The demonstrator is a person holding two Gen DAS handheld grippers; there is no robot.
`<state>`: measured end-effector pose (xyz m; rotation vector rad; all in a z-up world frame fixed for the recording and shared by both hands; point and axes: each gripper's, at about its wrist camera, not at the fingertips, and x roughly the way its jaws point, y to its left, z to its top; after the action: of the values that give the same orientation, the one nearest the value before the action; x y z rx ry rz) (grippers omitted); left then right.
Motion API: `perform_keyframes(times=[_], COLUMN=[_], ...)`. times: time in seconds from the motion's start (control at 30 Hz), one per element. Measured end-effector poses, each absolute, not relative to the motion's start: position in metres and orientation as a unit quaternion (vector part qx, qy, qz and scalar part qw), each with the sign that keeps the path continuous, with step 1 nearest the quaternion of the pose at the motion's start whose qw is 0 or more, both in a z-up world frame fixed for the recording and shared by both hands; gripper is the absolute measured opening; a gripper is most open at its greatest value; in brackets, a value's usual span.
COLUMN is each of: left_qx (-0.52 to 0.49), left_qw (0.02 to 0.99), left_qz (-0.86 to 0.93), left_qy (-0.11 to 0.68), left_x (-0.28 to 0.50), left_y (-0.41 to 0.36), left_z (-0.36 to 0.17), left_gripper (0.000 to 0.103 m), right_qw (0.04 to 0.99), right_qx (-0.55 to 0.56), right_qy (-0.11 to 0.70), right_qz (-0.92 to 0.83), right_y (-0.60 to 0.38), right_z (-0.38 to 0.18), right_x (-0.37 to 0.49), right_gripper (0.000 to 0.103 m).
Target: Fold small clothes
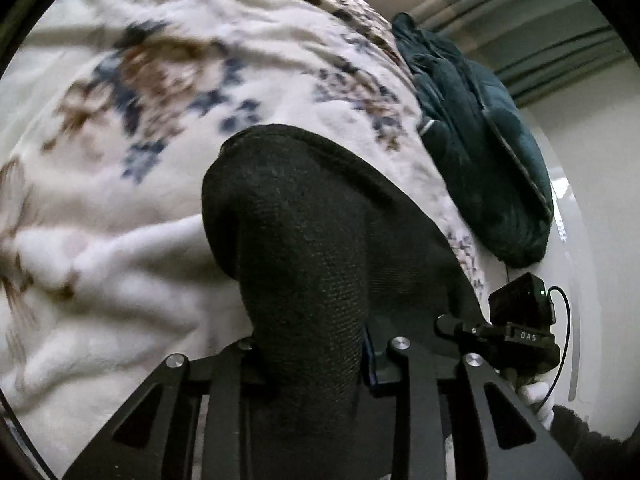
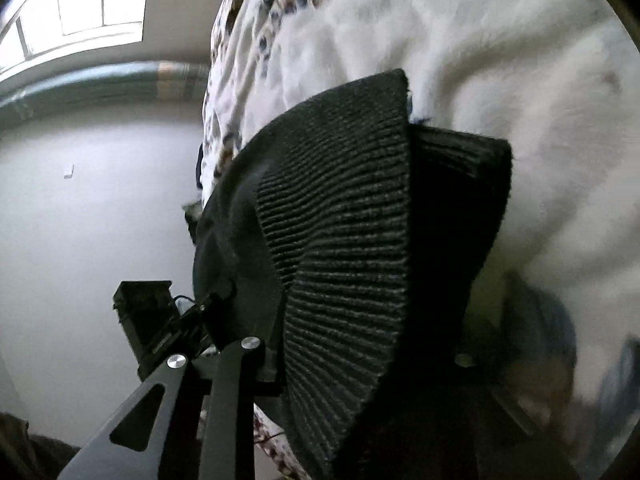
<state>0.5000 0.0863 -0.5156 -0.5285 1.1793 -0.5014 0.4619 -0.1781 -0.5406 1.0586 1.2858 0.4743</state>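
Ribbed black knit sock [image 2: 344, 216], pinched in both claws [image 1: 316, 364] [image 2: 320, 360], over fluffy floral blanket [image 1: 120, 200].

We see a black knitted garment [image 1: 304, 240], matt and coarse, its cuff ribbed in the right wrist view. Beneath it lies a fleecy white blanket [image 1: 120, 248], soft and fuzzy with a brown and blue flower print. Beside the blanket sits a dark teal cloth [image 1: 480, 152], plush and matt. The gripper arms [image 1: 496, 408] are matt black with shiny metal rivets [image 1: 400, 344].
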Motion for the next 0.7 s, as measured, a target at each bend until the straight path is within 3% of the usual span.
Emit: perform_keyframes(times=[0.33,0.6,0.7], left_qx=[-0.209,-0.158,-0.140], left_qw=[0.762,0.733,0.717], left_qz=[-0.288,-0.272,-0.250], left_qy=[0.541,0.604,0.635], left_x=[0.629,0.756,0.777], left_y=[0.024,-0.025,-0.028], left_z=[-0.471,-0.534,-0.570], left_gripper=[0.025,0.030,0.045], right_qw=[0.689,0.712,0.711], right_qx=[0.484,0.456,0.398], right_qy=[0.515,0.525,0.580], right_qz=[0.161,0.099,0.030], right_y=[-0.244,-0.301,-0.325], right_z=[-0.479,-0.499,-0.528], right_x=[0.534,0.654,0.687], right_gripper=[0.024,0.025,0.040])
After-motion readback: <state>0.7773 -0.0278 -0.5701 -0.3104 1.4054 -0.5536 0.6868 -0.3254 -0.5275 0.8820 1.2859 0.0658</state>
